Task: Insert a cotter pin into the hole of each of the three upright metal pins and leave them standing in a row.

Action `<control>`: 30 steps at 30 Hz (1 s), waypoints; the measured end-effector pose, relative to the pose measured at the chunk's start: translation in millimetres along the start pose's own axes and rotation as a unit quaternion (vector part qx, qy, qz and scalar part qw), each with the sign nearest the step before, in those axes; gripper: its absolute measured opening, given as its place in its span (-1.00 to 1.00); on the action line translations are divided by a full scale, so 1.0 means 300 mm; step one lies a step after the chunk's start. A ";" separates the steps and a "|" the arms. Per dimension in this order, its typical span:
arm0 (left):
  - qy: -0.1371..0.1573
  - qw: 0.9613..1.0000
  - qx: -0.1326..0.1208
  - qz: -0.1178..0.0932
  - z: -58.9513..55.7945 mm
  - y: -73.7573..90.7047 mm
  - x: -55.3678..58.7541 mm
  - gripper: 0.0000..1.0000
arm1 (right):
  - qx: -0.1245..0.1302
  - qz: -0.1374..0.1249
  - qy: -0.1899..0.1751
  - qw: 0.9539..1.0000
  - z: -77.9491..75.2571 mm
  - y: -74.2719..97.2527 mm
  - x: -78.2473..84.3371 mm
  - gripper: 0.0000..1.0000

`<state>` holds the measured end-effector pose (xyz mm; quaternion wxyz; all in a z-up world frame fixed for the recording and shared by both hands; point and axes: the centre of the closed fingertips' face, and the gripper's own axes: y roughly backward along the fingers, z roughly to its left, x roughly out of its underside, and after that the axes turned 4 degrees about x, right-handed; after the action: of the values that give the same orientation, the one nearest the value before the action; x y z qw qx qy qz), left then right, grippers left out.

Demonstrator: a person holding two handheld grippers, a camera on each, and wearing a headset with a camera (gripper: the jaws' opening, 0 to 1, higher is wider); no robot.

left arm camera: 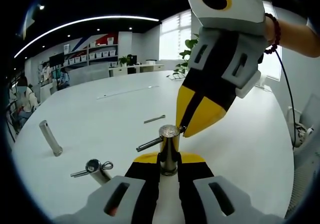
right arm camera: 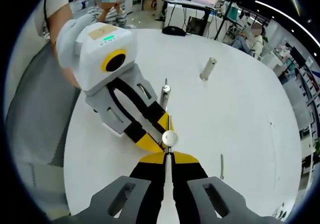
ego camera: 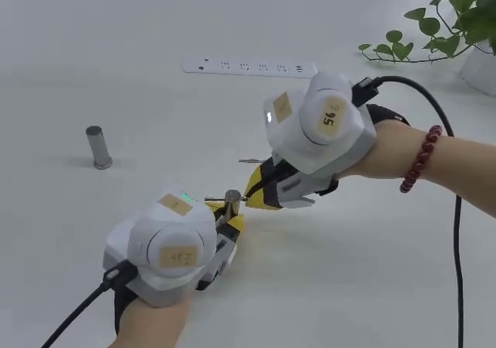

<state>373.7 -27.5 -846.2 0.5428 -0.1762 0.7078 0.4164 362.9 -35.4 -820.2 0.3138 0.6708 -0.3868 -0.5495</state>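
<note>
Steel on steel: clamps the upright metal pin (left arm camera: 169, 145) low in the left claw (left arm camera: 169, 160) on the worktop (ego camera: 364, 286), pinches the cotter pin (left arm camera: 149, 144) in the right claw (right arm camera: 169, 157) beside that pin's head, shank level through its hole.

middle pin (ego camera: 232, 200) centre, cotter pin (left arm camera: 149, 144) through it; lone pin (ego camera: 98, 146) left; power strip (ego camera: 248, 67) behind

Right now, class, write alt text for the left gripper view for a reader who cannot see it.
The left gripper clamps an upright metal pin while the right gripper holds a cotter pin in its hole. Elsewhere on the white table: a finished pin, a bare pin, a loose cotter pin.
</note>
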 end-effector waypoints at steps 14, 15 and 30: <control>-0.012 1.000 0.000 0.009 0.001 0.004 0.006 -0.65 | 0.001 -0.006 -0.021 1.000 0.009 -0.005 0.008 -0.77; -0.012 1.000 0.001 0.009 -0.001 0.004 0.005 -0.64 | 0.001 -0.006 -0.022 1.000 0.010 -0.005 0.008 -0.75; -0.003 1.000 0.005 0.027 -0.005 0.040 0.025 -0.52 | 0.011 -0.044 -0.085 0.995 0.013 0.024 -0.045 -0.47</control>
<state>361.7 -20.0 -848.2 0.5344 -0.1536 0.7126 0.4279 356.4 -27.3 -808.3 0.2480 0.6414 -0.3878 -0.6137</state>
